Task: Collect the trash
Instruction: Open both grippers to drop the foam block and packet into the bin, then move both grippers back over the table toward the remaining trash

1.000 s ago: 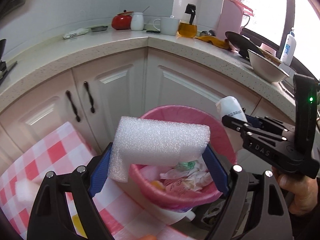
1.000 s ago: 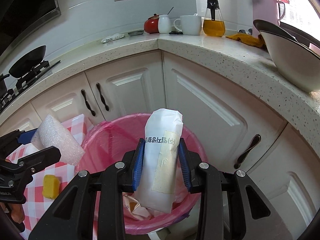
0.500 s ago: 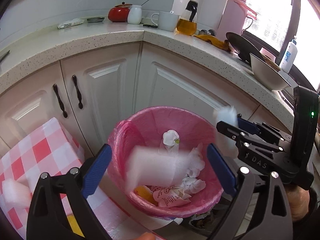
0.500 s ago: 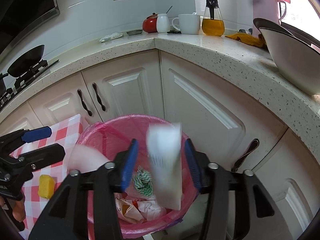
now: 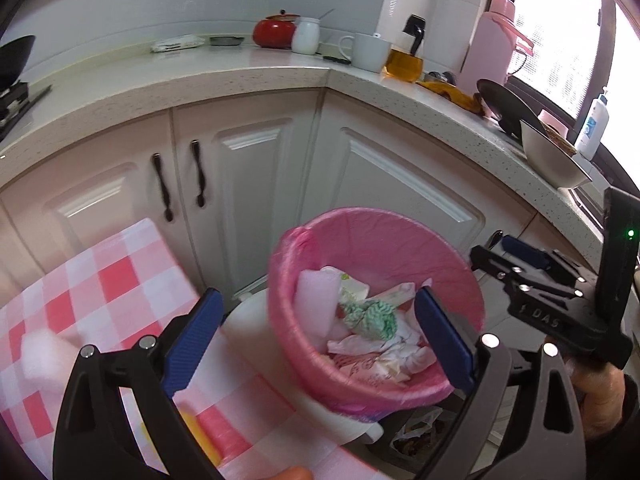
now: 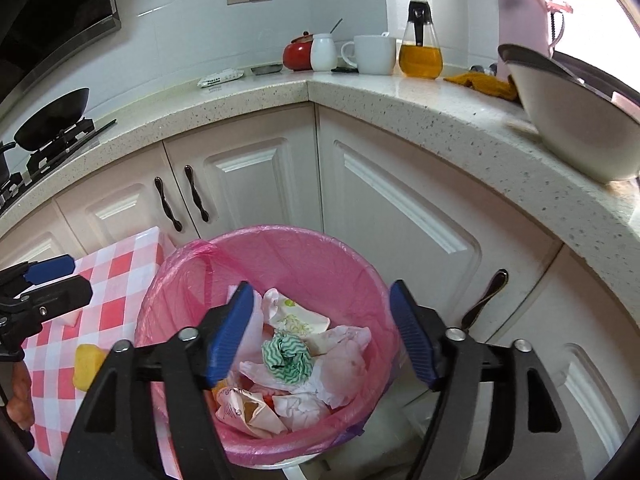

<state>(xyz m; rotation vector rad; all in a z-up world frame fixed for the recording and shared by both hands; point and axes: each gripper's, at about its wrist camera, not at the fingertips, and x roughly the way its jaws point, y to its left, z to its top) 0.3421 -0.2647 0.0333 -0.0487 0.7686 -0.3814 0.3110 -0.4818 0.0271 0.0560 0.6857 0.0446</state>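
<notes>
Trash bin [image 6: 340,256]: the pink-lined bin stands against the corner cabinets, just beside the checked table [image 5: 120,280]. A second ago we held 2 items above its mouth, a white foam block in the left gripper [image 5: 316,344] and a white wrapped packet in the right gripper [image 6: 322,340]. Both are now released. The foam block [image 5: 316,300] lies inside the bin against its table-side wall, on the crumpled paper and beside the green-striped wad [image 6: 286,354]. We cannot pick the packet out for certain among the white scraps. The right jaws have just been opening, the left jaws stand wide, and nothing sits between either pair. We judge this drop complete. The foam block's long axis now runs roughly upright, leaning on the bin wall. A yellow piece [image 6: 88,364] and another white foam piece [image 5: 44,356] remain on the table, likely next
</notes>
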